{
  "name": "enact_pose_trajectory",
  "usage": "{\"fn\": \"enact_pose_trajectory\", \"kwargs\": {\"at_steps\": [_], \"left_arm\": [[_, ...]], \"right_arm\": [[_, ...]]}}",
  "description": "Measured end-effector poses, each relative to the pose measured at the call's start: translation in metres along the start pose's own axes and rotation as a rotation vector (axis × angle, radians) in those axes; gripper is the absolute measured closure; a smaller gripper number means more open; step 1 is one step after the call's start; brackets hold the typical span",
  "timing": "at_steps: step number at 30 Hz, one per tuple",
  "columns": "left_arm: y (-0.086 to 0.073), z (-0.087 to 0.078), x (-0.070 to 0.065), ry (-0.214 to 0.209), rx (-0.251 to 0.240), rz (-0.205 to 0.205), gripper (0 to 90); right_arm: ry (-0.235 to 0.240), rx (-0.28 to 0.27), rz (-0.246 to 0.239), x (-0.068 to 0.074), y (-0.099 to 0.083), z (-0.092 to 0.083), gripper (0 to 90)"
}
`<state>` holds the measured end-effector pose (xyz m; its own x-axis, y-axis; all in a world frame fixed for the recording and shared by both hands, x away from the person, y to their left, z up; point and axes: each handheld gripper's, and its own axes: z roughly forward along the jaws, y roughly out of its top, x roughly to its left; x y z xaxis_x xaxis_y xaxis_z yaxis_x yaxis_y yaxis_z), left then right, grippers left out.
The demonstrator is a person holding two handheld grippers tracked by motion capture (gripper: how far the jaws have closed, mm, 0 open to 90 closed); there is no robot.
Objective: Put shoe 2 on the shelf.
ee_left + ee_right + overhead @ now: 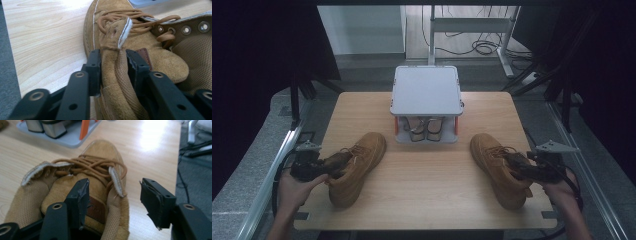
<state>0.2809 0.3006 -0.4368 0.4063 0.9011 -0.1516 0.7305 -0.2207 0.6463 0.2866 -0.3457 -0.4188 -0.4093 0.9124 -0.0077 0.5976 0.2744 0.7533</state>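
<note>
A grey shoe rack stands mid-bench. The left claw pinches the left boot's collar; the right claw, spread, straddles the right boot's collar.

My forearms are bare, with no sleeves on them. My left gripper has two black jaws with flat rectangular pads, and its black link arms carry round metal rivets and small holes. My right gripper is of the same black build, with torn dark tape on its pads. Each gripper has a grey three-cornered plate on top and a black cable trailing from it.
</note>
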Motion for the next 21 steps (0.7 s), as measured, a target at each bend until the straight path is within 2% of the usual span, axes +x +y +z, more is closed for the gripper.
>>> {"fn": "enact_pose_trajectory", "kwargs": {"at_steps": [1, 2, 4, 6, 11, 13, 17, 18, 21], "left_arm": [[-0.0001, 0.0001, 0.0001, 0.003, -0.001, 0.0, 69.2], [-0.0002, 0.0002, 0.0006, 0.003, -0.001, -0.001, 71.2], [-0.0004, 0.0002, 0.0017, 0.001, -0.002, -0.004, 71.3], [-0.0011, 0.0003, 0.0021, -0.004, -0.008, -0.009, 71.0], [-0.0006, 0.0008, 0.0012, -0.004, -0.007, -0.005, 69.6], [-0.0007, 0.0008, 0.0011, -0.003, -0.008, -0.003, 70.2], [-0.0018, 0.0006, 0.0011, -0.002, -0.015, -0.004, 72.9], [-0.0023, 0.0007, 0.001, -0.002, -0.02, -0.005, 73.4], [-0.004, 0.0005, 0.0012, -0.007, -0.034, -0.013, 74.4]], "right_arm": [[0.005, 0.0, 0.006, -0.0008, 0.0008, 0.0004, 44.7], [0.005, 0.009, 0.012, -0.0015, 0.0031, 0.0016, 50.8], [0.009, 0.013, 0.015, -0.0015, 0.0038, 0.0021, 54.1], [0.017, 0.049, 0.025, -0.0003, 0.0058, 0.0032, 62.1], [-0.014, 0.09, 0.038, -0.0005, 0.0066, 0.0033, 62.1], [-0.013, 0.113, 0.054, -0.0013, 0.0063, 0.004, 65.5], [-0.012, 0.12, 0.063, -0.0014, 0.0065, 0.0047, 69.7], [-0.015, 0.112, 0.069, -0.0011, 0.0059, 0.0044, 72.9], [-0.017, 0.092, 0.087, -0.0013, 0.0042, 0.0039, 74.5]]}}
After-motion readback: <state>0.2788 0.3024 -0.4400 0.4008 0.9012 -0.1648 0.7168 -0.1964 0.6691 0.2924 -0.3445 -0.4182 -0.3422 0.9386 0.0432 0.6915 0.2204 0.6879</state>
